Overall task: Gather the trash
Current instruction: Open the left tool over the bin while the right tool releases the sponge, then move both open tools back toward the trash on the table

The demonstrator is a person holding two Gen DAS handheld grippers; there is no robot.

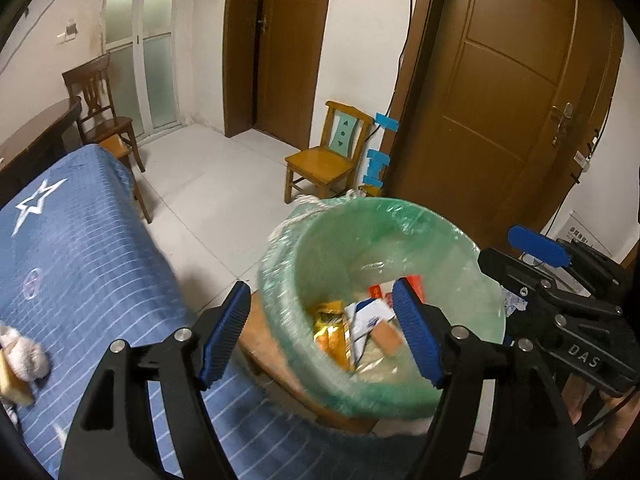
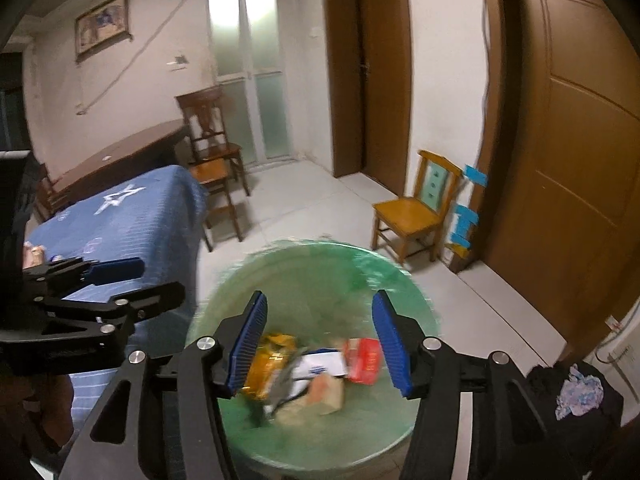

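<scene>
A bin with a green plastic liner [image 1: 384, 205] [image 2: 304, 249] stands beside the bed. In it lie a yellow wrapper [image 1: 332, 328] [image 2: 272, 364], white paper [image 1: 368, 316] [image 2: 324, 364], a red packet [image 1: 416, 283] [image 2: 364, 360] and a tan piece [image 1: 388, 340] [image 2: 328, 392]. My left gripper [image 1: 320, 292] hangs over the bin's near rim, open, with nothing between its blue pads. My right gripper [image 2: 320, 300] is above the bin's mouth, also open and holding nothing. Each gripper shows from the side in the other's view: the right gripper [image 1: 520, 254], the left gripper [image 2: 148, 280].
A bed with a blue striped cover [image 1: 80, 260] lies to the left, a white crumpled item [image 1: 24, 354] on it. The bin seems to rest on a low wooden stool [image 1: 264, 344]. A yellow chair [image 1: 324, 160], a dark chair [image 1: 100, 108] and brown doors [image 1: 516, 92] stand beyond.
</scene>
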